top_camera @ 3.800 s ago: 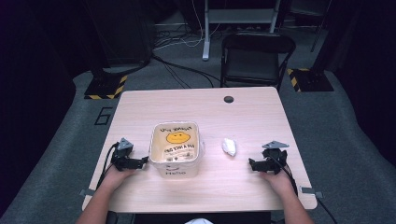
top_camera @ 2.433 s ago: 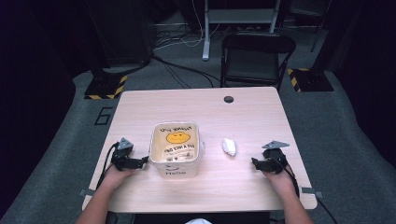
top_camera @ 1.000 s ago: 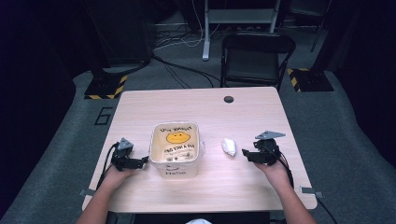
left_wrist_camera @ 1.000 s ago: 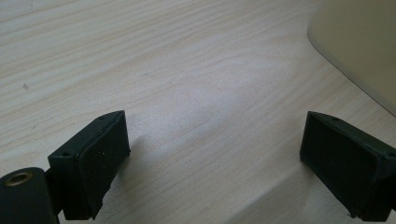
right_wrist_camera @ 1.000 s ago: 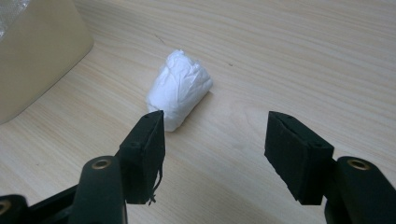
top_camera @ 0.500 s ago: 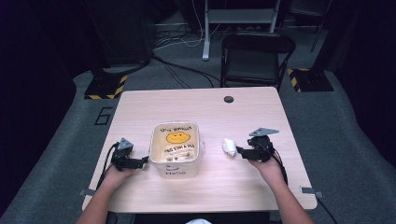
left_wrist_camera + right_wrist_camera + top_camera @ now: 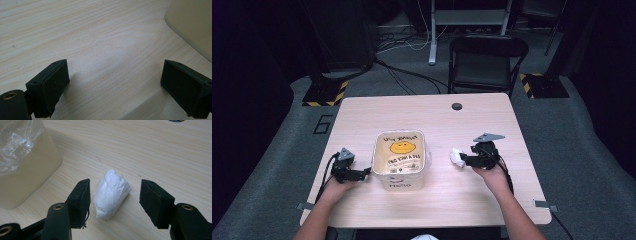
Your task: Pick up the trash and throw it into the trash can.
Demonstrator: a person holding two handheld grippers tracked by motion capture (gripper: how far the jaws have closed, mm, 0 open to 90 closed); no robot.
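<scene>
Right hand-held gripper (image 7: 113,202) wide, 2 jaws straddling white wad (image 7: 111,193) on tabletop (image 7: 437,117), right of bin (image 7: 400,159); wad's long axis runs along jaws. Left hand-held gripper (image 7: 120,85) wide, empty, farther off.

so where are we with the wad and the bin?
Done: the bin already has a plastic liner. In hand: the right tool is open with its jaws either side of the white wad, not yet closed on it. The left tool sits open beside the bin. Left, probably: grip the wad, lift it and drop it in.
</scene>
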